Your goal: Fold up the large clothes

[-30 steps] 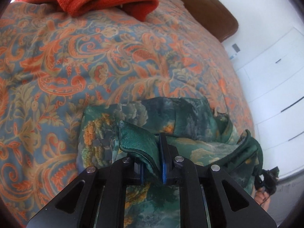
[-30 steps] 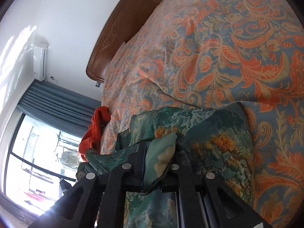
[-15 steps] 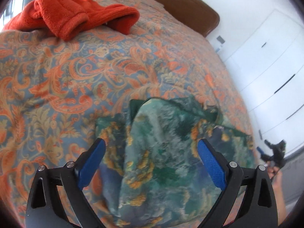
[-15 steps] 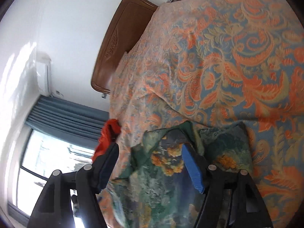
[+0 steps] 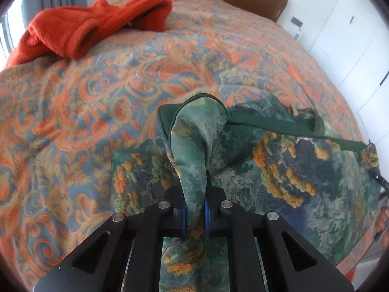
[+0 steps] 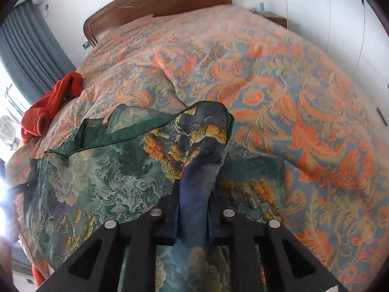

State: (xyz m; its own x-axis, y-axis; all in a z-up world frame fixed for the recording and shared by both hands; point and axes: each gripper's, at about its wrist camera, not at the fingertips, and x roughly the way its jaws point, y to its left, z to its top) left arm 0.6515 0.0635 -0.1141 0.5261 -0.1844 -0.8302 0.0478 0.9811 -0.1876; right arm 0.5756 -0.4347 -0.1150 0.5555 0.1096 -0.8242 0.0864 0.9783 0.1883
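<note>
Low and centre in both wrist views, left tool and right tool each clamped tight on a pinched-up corner of the green printed garment, partly folded on the paisley bedspread. Judged roughly midway: one layer doubled over, dark hem slack and wrinkled, another fold and smoothing left. Plenty of bare bedspread toward the headboard; only an orange fleece at upper left, well apart.

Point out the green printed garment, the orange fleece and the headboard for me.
green printed garment [image 5: 287, 170]: left wrist view, on its flat printed panel with the orange clusters.
orange fleece [image 5: 73, 29]: left wrist view, on the bunched middle of the pile.
headboard [image 6: 170, 0]: right wrist view, on its carved brown wooden face.
</note>
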